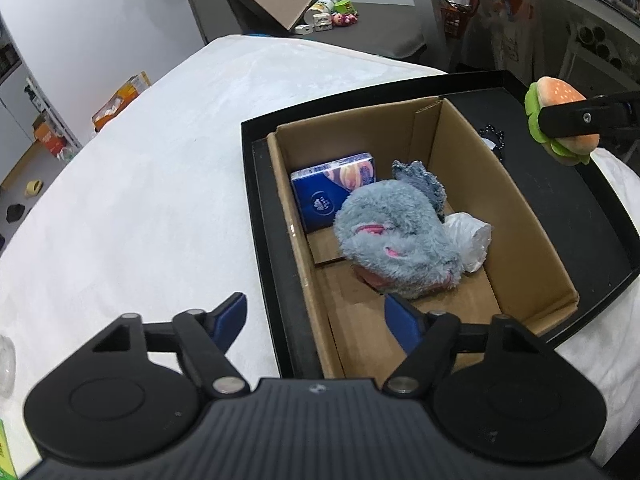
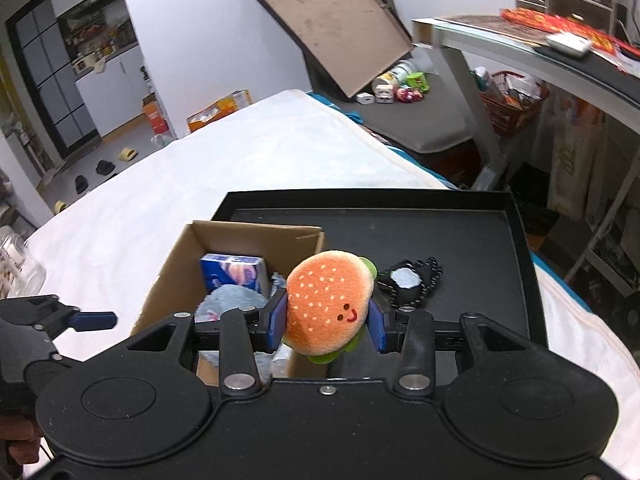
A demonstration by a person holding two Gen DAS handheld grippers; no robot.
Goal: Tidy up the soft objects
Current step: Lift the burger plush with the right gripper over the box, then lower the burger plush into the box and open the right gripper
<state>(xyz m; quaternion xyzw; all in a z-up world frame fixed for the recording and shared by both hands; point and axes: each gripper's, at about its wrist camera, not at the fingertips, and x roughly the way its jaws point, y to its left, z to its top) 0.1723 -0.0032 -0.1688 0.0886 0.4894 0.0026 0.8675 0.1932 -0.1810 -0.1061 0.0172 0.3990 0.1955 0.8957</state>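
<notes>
With our right gripper [image 2: 327,330] clamped on the burger plush [image 2: 328,304] above the tray [image 2: 516,264] and our left gripper [image 1: 316,320] apart and empty, we next carry it over the cardboard box [image 2: 176,264] and release.

One brown cardboard box [image 1: 520,216] sits in one black shallow tray [image 1: 580,216]. Inside the box: one blue tissue packet [image 1: 320,196], one grey furry plush [image 1: 396,244], one blue-grey cloth [image 1: 420,184], one white crumpled bag [image 1: 472,240]. One orange burger plush [image 2: 328,304].
</notes>
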